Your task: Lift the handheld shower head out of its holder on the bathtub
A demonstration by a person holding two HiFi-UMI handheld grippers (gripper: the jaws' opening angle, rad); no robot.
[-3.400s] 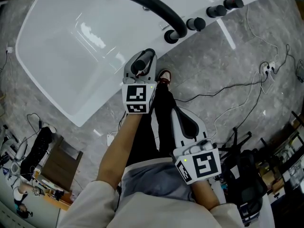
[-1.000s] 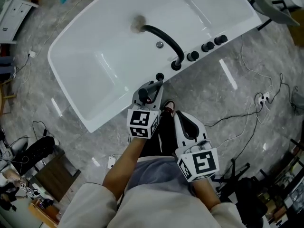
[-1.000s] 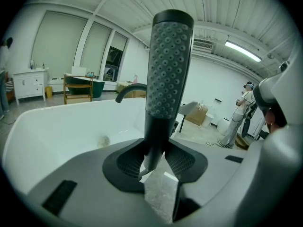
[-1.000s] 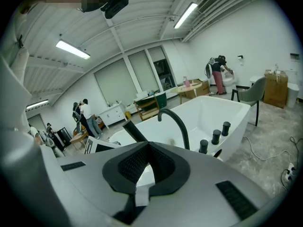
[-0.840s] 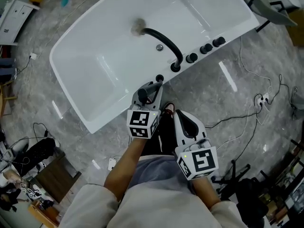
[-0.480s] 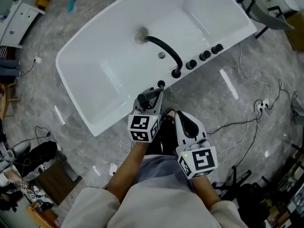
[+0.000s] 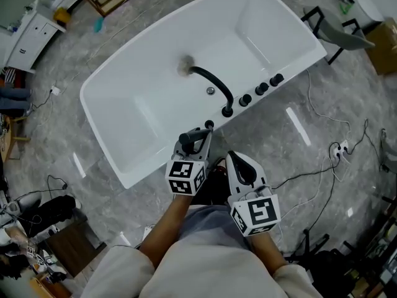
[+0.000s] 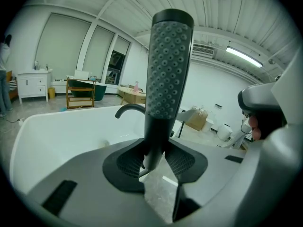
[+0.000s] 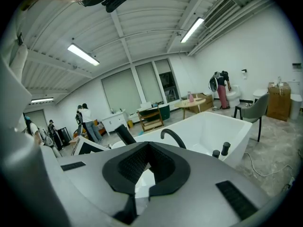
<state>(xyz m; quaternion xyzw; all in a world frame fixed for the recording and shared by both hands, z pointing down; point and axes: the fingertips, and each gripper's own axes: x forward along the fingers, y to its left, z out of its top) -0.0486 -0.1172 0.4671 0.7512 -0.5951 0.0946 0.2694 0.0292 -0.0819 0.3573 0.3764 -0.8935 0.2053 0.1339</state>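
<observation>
**A:** Both grippers sit higher than in the earlier head view, and the bathtub (image 7: 139, 113) looks smaller beneath them. The shower head (image 8: 168, 74) has come up with the left one.

**B:** Where is it now?

**A:** It is clamped in the left gripper (image 8: 156, 155), whose jaws press on the black handle from either side. Its long axis stands upright, rising out of the jaws, with the nubbed spray face turned back toward the person.

**B:** And the holder?

**A:** The small black holder (image 7: 209, 125) sits on the tub's near rim, just far and a touch right of the left gripper's tip. The handle looks apart from it, so I'd judge the lift as good as done.

**B:** Any hose trailing?

**A:** There is a thin line below the handle's end, but it is too small to tell.

**B:** What about the right gripper?

**A:** The right gripper (image 9: 143, 169) is nearer the person and to the right. Its jaws are slightly apart with nothing between them. The left one is closer to the holder.

**B:** What does the next move turn on?

**A:** Probably holding that axis upright and drawing the head toward the near side. That takes it away from the spout (image 7: 214, 84) and the knobs (image 7: 261, 89) further right along the rim.
</observation>
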